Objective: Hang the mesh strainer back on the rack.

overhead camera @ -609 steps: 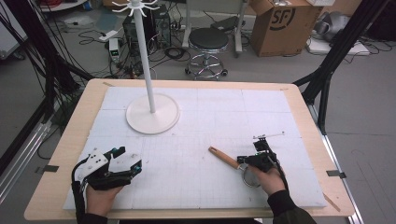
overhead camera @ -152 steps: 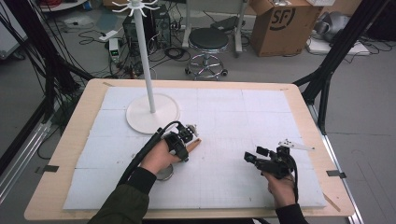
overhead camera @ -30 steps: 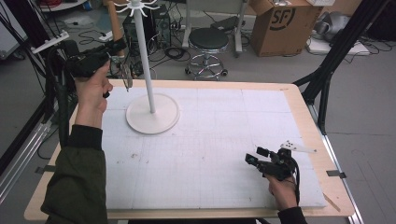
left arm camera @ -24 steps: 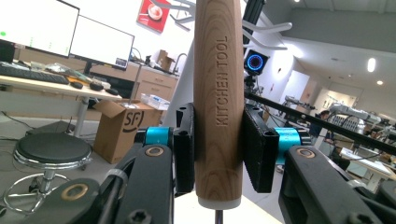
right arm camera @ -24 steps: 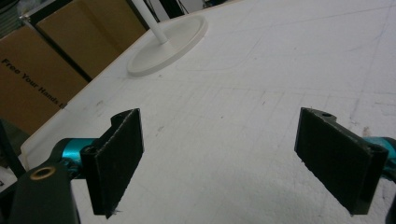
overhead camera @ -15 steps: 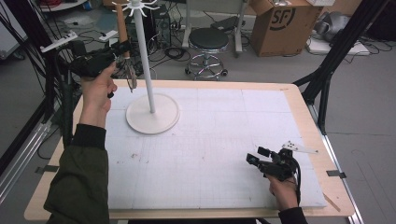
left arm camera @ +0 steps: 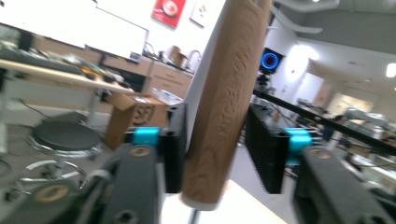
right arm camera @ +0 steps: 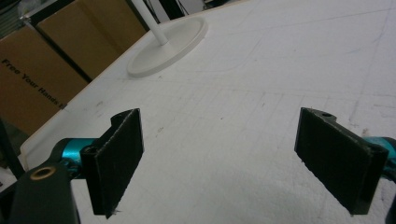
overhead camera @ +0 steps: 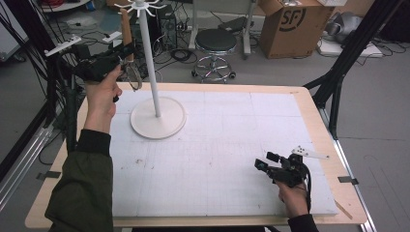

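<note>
1. The wooden handle (left arm camera: 224, 102) hangs from the top of the white stand (overhead camera: 153, 72), off the tabletop's (overhead camera: 232, 145) far left.
2. The left claw (left arm camera: 215, 149) has just been opening; its pads flank the handle (not pressing).
3. The right claw (right arm camera: 233, 158) gapes empty, low over the near right.

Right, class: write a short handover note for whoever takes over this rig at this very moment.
Left gripper: raised beside the tall white hook stand. Its jaws have just been opening, and the wooden-handled utensil with a metal ring stands between them, unpinched.
Right gripper: open, empty, low over the white table mat.
Done: utensil seems hung from a top hook.
Left: check it hangs, then draw the left gripper clear.
</note>
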`<state>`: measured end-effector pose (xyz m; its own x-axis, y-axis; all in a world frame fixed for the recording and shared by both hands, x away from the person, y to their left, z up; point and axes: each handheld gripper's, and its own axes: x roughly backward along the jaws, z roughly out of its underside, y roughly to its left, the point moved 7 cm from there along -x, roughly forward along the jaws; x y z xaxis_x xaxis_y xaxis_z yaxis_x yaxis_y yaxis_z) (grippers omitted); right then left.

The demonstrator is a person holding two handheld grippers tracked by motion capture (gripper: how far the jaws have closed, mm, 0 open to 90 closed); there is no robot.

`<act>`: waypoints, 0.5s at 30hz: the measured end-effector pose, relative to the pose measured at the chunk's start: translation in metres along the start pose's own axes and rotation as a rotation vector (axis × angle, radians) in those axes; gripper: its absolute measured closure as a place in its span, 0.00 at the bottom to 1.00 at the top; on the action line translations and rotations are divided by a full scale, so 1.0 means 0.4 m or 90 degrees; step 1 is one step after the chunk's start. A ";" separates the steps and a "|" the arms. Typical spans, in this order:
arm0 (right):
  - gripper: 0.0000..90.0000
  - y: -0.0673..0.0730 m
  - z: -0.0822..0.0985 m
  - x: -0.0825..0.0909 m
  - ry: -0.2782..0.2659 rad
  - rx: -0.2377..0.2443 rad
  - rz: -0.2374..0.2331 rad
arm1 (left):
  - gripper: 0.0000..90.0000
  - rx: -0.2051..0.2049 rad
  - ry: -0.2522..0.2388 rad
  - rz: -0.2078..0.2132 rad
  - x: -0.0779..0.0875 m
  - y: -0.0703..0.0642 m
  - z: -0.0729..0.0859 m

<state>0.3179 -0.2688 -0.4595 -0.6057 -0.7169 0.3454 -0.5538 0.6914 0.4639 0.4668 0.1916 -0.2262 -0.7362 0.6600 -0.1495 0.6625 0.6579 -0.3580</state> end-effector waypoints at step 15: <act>0.13 0.010 0.002 0.002 -0.003 0.012 0.005 | 0.31 -0.071 0.011 -0.023 0.105 -0.031 0.056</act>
<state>0.3148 -0.2663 -0.4579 -0.6128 -0.7112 0.3445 -0.5600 0.6984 0.4457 0.4245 0.2030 -0.2489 -0.7578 0.6409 -0.1226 0.6479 0.7167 -0.2581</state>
